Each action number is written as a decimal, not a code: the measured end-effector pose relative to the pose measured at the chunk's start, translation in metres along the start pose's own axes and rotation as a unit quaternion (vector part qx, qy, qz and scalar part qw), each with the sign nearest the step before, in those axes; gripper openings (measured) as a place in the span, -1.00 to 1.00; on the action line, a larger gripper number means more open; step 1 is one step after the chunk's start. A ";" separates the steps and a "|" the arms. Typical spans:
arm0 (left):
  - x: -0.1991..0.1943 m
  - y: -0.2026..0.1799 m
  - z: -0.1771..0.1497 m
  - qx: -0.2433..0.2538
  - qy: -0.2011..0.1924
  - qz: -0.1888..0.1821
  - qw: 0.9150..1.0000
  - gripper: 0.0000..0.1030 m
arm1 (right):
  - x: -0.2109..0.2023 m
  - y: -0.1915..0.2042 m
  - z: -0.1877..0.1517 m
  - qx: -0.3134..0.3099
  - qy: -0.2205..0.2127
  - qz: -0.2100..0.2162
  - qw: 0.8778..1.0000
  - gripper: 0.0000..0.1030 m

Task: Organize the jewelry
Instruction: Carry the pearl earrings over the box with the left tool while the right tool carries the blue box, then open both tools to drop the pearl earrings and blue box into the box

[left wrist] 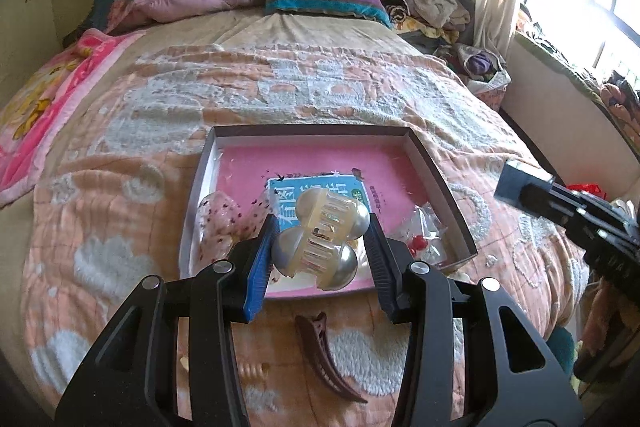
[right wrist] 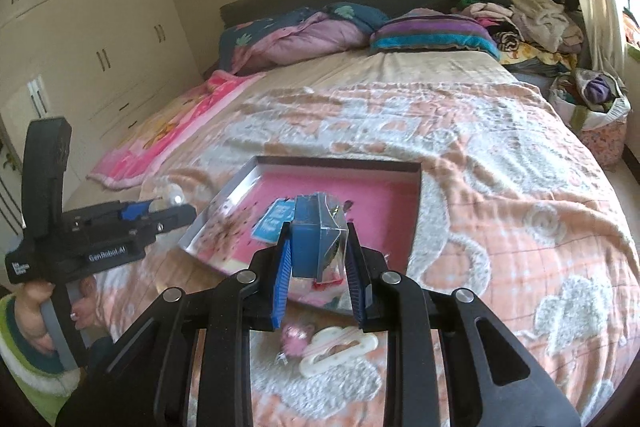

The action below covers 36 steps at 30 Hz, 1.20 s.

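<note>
A pearly claw hair clip [left wrist: 324, 239] sits clamped between the blue pads of the left gripper [left wrist: 323, 247], held above the near edge of the pink-lined shallow box [left wrist: 436, 171] on the peach bedspread [left wrist: 120, 227], with a brown clip [left wrist: 324, 359] lying on the blanket just below. The right gripper [right wrist: 318, 261] is closed on a small clear packet with a blue card [right wrist: 316, 243], also over the box; a white cloud-shaped clip [right wrist: 340, 349] and a small pink trinket [right wrist: 294, 337] rest on the bedspread beneath it.
</note>
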<state>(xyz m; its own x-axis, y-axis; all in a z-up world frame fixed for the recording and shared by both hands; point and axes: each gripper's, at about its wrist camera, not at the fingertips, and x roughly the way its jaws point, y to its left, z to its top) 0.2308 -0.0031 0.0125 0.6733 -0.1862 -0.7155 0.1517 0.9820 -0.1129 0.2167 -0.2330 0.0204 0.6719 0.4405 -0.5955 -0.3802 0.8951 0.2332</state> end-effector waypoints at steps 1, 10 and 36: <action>0.003 0.000 0.001 0.001 0.002 0.000 1.000 -0.32 | 0.001 -0.002 0.002 0.001 -0.001 -0.002 1.000 -0.54; 0.043 0.004 0.004 -0.003 0.032 0.001 0.999 -0.31 | 0.020 -0.022 0.016 0.006 0.003 -0.023 1.000 -0.54; 0.056 0.048 -0.020 -0.046 0.045 0.035 0.997 0.34 | 0.138 -0.007 -0.013 0.006 0.114 -0.014 0.993 -0.52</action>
<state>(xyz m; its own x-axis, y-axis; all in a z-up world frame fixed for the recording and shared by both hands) 0.2614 0.0338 -0.0470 0.6113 -0.1183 -0.7825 0.0366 0.9919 -0.1213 0.3044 -0.1798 -0.0733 0.5196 0.3890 -0.7607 -0.3544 0.9083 0.2224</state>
